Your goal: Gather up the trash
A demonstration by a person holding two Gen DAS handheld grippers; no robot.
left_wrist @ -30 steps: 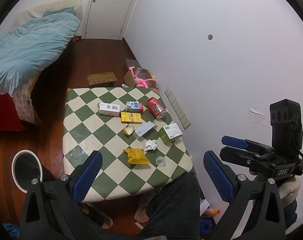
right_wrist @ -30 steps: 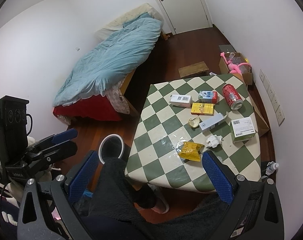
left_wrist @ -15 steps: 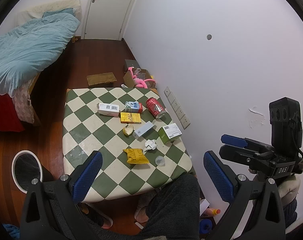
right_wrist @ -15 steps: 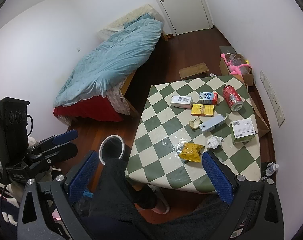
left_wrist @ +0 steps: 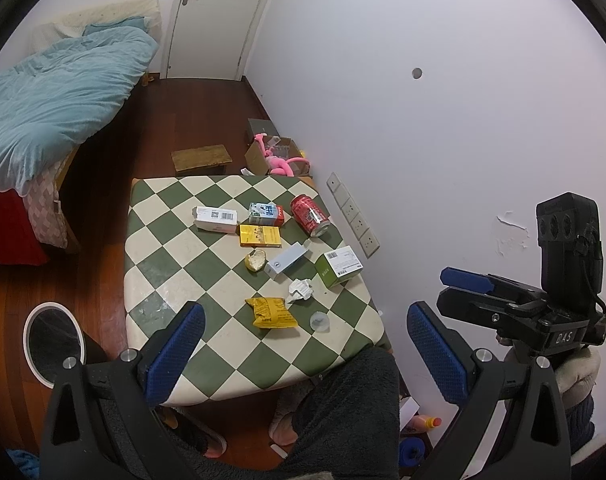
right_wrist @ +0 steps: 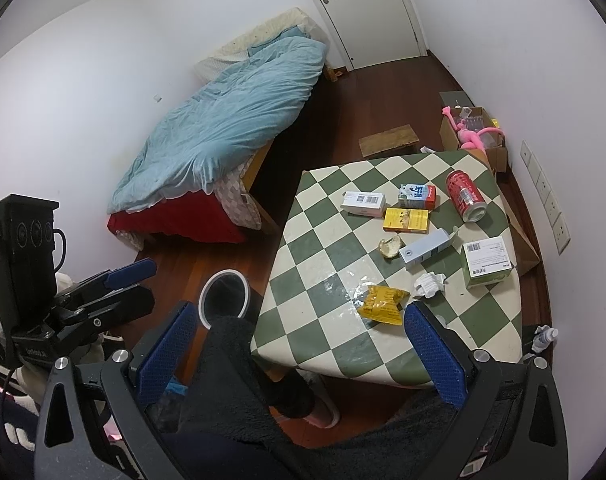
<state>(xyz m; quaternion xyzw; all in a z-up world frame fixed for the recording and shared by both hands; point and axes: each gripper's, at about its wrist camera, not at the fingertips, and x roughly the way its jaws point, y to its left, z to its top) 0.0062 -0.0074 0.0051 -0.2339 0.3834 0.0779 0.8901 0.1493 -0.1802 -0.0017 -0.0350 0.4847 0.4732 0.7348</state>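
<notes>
1. Left gripper (left_wrist: 305, 354) held high above the near edge of the checkered table (left_wrist: 159, 240), jaws wide apart, nothing between the blue pads.
2. Right gripper (right_wrist: 299, 354) likewise raised over the near table edge, jaws spread wide and empty; also seen in the left wrist view at 4 o'clock, off the table near the white wall.
3. Trash scattered over the far and right parts of the tabletop: yellow snack bag (left_wrist: 271, 312) nearest, with a crumpled white paper (left_wrist: 301, 290) at its 1 o'clock and a small clear cup (left_wrist: 320, 321) just beside it at 3 o'clock.
4. Green-and-white box (left_wrist: 340, 266) near the right edge; grey-blue carton (left_wrist: 285, 262) lying on its side toward the middle, a yellowish scrap (left_wrist: 255, 260) just beside it at 9 o'clock.
5. Farther back: flat yellow packet (left_wrist: 260, 236), white barcode box (left_wrist: 216, 219) at its 10 o'clock, small milk carton (left_wrist: 266, 214) at 12 o'clock, red can (left_wrist: 309, 215) tipped on its side at 2 o'clock.
6. White-rimmed bin (left_wrist: 54, 342) on the wooden floor at 9 o'clock from the table's near corner, open top upward.
7. Dark fleece-clad knees under the near table edge; bed with blue duvet (right_wrist: 231, 120) at 11 o'clock.
</notes>
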